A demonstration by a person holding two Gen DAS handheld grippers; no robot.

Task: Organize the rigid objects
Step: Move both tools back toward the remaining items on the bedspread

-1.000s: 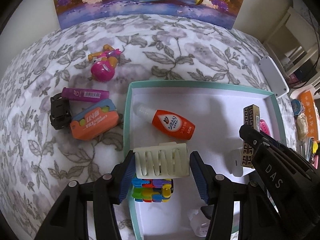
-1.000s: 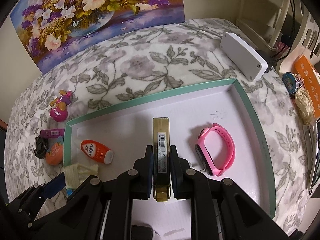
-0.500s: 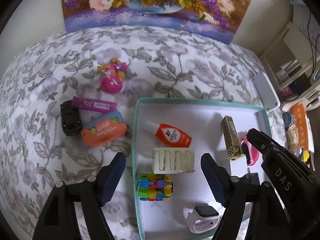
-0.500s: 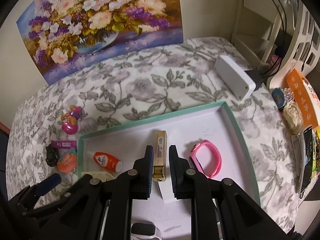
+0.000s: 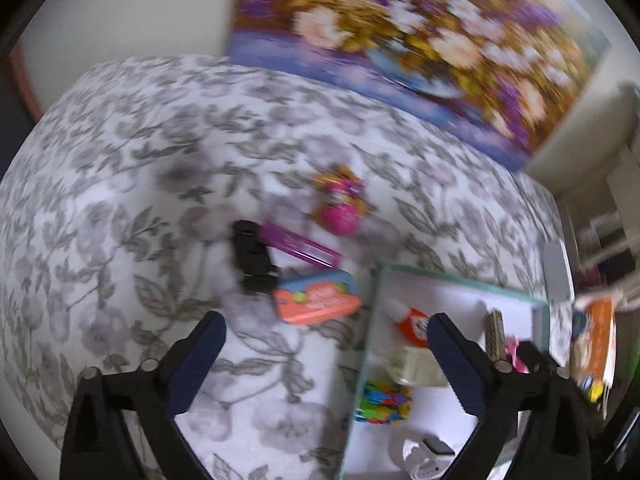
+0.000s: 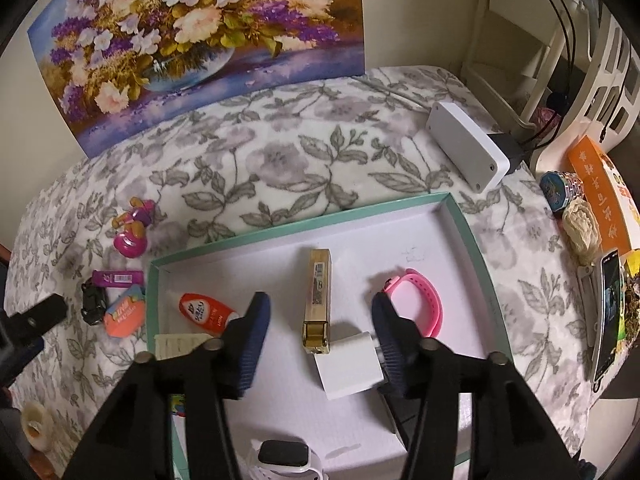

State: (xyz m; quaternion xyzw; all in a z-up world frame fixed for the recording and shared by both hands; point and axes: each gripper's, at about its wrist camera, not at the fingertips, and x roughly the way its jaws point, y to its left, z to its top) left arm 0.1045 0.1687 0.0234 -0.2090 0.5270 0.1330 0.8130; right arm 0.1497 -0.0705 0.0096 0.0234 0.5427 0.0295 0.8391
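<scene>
- Teal-rimmed tray (image 6: 476,248): gold box (image 6: 318,296) is being held mid-tray, pink band (image 6: 420,300) beside it, orange bottle (image 6: 206,312) toward the left wall.
- Right gripper (image 6: 320,320): is being held spread, empty, above the gold box.
- Left gripper (image 5: 326,344): is being held spread, empty; orange case (image 5: 316,300) is being left outside the tray's left wall.

Gold box (image 6: 317,297) lies flat mid-tray (image 6: 472,236), pink band (image 6: 420,300) right of it (orange bottle (image 6: 206,312) left).

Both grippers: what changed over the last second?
Left gripper let go of the cream slotted plastic holder, now lying in the teal-rimmed white tray, and swung left toward the orange correction-tape case. Right gripper opened off the gold rectangular box and backed away. Pink wristband unmoved.
</scene>
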